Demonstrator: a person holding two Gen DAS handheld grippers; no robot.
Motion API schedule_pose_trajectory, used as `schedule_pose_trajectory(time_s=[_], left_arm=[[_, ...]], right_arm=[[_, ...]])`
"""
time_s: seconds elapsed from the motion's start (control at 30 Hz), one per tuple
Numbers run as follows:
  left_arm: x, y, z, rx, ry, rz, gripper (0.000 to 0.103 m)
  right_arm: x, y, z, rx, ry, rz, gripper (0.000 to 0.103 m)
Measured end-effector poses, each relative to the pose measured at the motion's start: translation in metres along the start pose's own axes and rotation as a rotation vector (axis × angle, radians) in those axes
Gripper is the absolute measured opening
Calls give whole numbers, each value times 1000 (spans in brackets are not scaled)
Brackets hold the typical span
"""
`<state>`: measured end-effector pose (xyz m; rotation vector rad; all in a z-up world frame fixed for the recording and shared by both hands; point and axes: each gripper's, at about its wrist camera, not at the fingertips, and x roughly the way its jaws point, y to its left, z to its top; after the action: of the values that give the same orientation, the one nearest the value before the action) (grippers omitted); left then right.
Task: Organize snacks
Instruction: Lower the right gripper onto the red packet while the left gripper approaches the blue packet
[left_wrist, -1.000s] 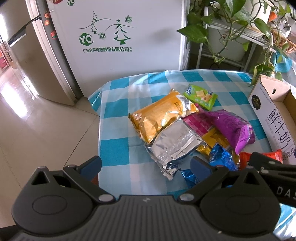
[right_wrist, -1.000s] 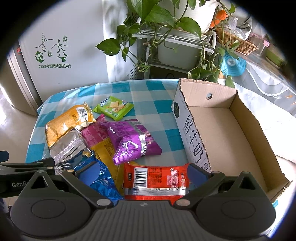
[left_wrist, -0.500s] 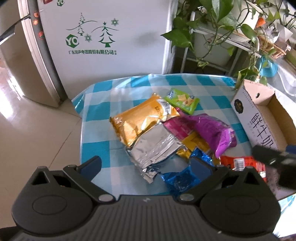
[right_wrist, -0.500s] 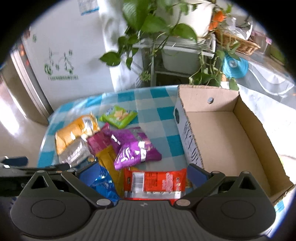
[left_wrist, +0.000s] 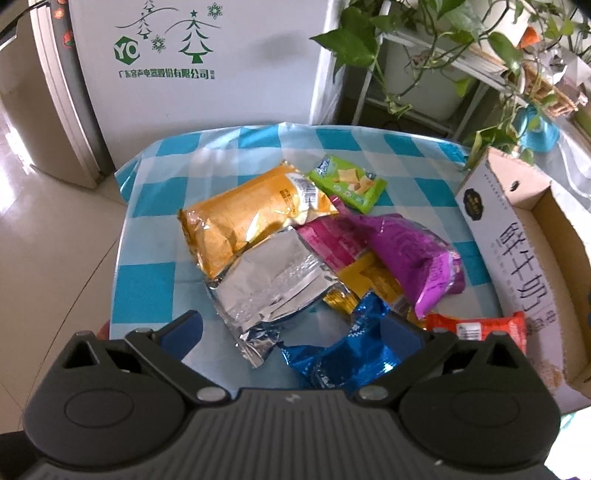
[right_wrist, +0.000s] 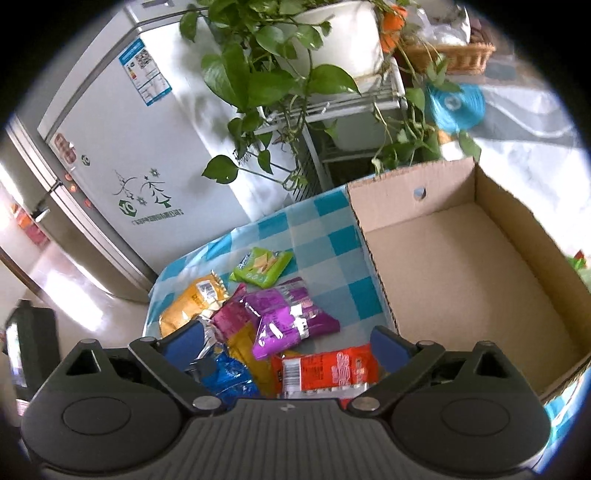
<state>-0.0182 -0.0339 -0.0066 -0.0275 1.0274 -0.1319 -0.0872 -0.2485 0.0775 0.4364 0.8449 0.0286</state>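
On the left side of the checked counter the orange bag lies part-way over the silver pouch, and the left claw hovers spread above that pouch's near end and the blue wrapper, pinching nothing. Toward the middle, the small green packet sits apart at the far side, while the pink packet, a yellow one and the purple bag overlap in 1 loose heap. The red packet lies nearest the box, just beside its printed wall; the right claw hangs over it with its jaws wide, having just been narrowing slightly, with the packet below and between them but not gripped. At the right, the cardboard box stands open and looks bare inside. The sorting seems barely begun: none of the 8 snacks is in the box. The step in hand looks like lining up a first pick. The next move probably calls for lowering the right claw onto the red packet, closing on its edge and carrying it over the wall.
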Motion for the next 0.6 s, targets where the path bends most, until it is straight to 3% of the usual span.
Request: schedule_pose_trajectory(time_s=[0.17,0.43,0.6], left_arm=[[11,-7,-5,6,-18,39,102],[17,10,-23,28,58,89,102],[12,26,-34,7,68,93,102]], right_arm=[[6,-5,-2,40,24,44,93],[26,-5,-12,104,119,94,93],[33,-6,-14,124,128,50,95]])
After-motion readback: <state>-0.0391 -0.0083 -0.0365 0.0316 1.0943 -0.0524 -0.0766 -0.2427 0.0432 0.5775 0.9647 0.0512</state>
